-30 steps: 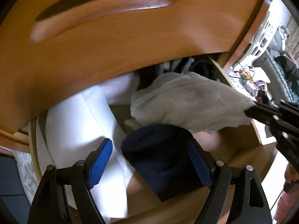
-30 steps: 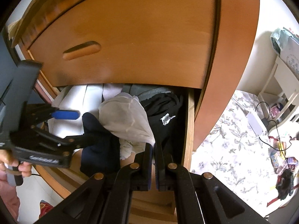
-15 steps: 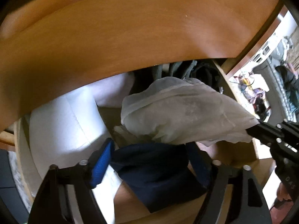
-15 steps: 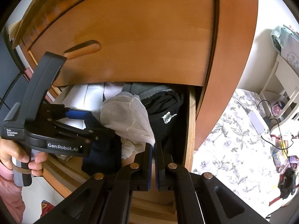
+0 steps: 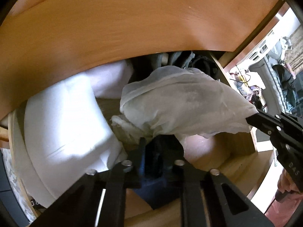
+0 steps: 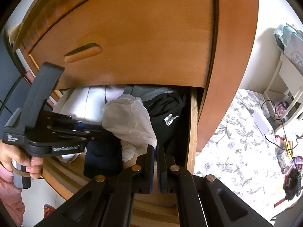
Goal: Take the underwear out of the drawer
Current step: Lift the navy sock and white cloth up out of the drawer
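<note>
left hand-held gripper (image 5: 157,151) is clamped on the navy underwear (image 6: 102,158) at the drawer (image 6: 191,132) front, not lifted clear. to its right, the right hand-held gripper (image 6: 155,149) pinches a white garment (image 6: 128,123), raised over the drawer. both grasped; pulling out is left

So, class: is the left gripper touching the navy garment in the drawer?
Touching. In the left wrist view, the left gripper has its jaws closed on the navy garment, dark fabric bunched between the fingers. The right wrist view agrees.
</note>
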Motion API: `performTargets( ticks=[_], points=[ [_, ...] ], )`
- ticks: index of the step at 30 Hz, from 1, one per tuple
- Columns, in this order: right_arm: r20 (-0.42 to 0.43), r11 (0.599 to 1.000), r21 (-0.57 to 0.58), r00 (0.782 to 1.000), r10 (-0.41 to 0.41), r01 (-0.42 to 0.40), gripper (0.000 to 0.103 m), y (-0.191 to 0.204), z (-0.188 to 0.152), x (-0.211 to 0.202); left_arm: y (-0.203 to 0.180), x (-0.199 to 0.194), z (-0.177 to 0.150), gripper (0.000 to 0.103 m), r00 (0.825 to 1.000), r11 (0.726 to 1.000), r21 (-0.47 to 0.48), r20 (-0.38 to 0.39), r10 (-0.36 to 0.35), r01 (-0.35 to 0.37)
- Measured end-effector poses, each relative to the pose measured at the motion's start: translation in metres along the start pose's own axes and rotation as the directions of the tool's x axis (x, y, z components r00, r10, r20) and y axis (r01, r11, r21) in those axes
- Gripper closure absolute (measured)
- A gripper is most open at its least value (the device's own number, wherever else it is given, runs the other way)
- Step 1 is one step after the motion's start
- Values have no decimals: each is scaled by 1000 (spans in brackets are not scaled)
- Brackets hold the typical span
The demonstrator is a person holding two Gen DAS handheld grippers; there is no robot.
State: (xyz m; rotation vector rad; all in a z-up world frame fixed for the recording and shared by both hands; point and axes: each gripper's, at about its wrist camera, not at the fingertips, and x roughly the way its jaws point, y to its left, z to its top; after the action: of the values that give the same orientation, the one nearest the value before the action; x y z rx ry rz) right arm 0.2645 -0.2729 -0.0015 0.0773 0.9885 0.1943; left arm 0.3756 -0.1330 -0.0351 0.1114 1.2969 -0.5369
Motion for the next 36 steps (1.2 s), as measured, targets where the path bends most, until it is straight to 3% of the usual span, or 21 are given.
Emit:
performTargets(
  ticks=[14, 20, 22, 26, 36],
  points=[
    [2, 1000, 16, 1000, 5, -5, 100, -1, -2, 2, 0, -12, -31, 97, 998, 999, 31, 50, 25, -27],
    [27, 999, 26, 999, 18, -18, 100, 1, -4, -5, 10, -31, -40, 98, 993, 999, -29, 122, -9, 13],
    [40, 999, 28, 999, 22, -23, 100, 2, -4, -9, 12, -38, -47, 99, 985, 997, -69, 170, -25, 37],
    [75, 997, 58, 996, 46, -51, 100, 5, -7, -21, 24, -63, -72, 99, 951, 967, -183, 286, -120, 178],
    [167, 978, 123, 975, 146, -168, 100, 19, -22, -58, 37, -109, -104, 99, 901, 923, -273, 408, -145, 272]
  ],
)
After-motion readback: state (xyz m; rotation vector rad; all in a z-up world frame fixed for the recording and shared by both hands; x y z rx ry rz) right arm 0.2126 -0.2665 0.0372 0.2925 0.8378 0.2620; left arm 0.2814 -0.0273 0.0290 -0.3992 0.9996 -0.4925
